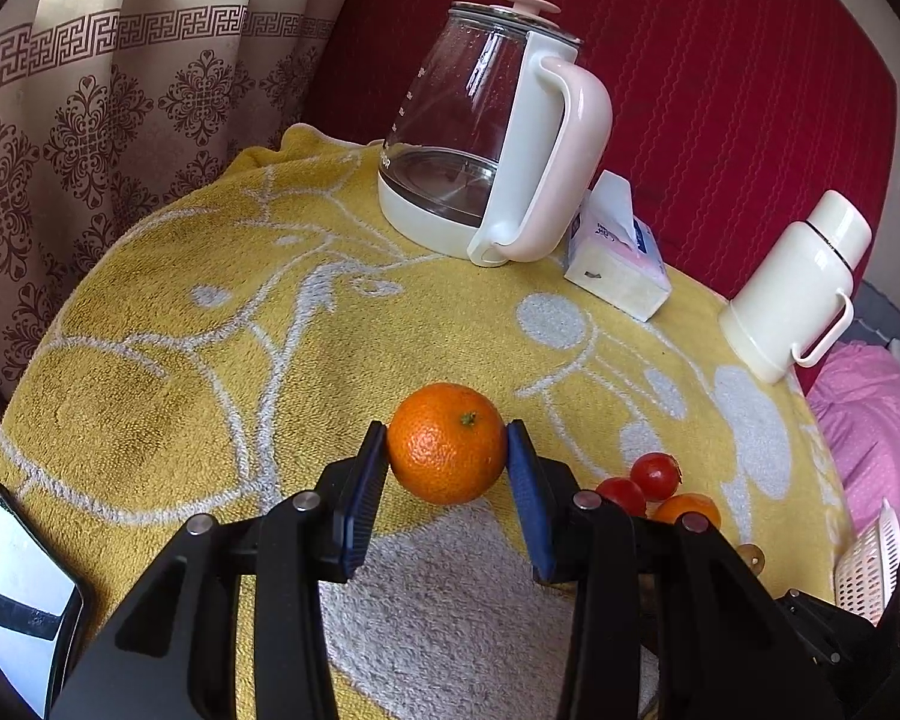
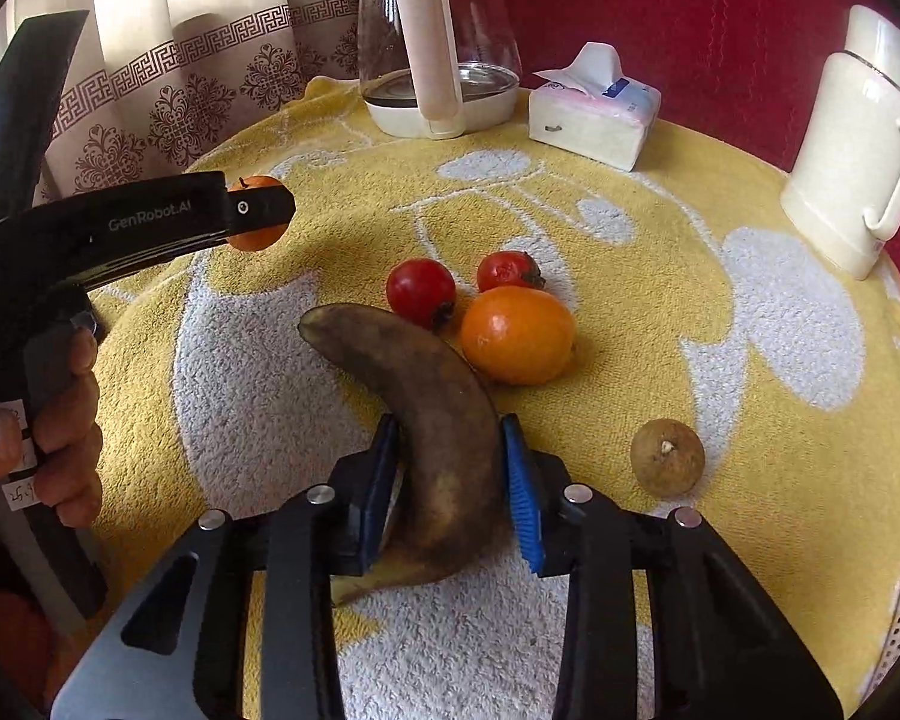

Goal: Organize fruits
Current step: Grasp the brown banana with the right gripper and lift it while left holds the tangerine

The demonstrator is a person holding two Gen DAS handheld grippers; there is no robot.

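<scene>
A round tangerine (image 1: 447,443), stem end up, sits pinched between the left fingers (image 1: 366,483). A browned, curved banana (image 2: 435,420) lies between the right fingers (image 2: 522,492) — just beyond their tips cluster two red fruits (image 2: 420,291) and an orange (image 2: 516,333); a small brown fruit (image 2: 667,456) lies to their right.

kettle (image 1: 486,138): on the yellow towel (image 1: 210,360), far edge
tissue pack (image 1: 615,258): just right of kettle
flask (image 1: 795,285): further right
phone (image 1: 21,594): towel's near-left edge
</scene>
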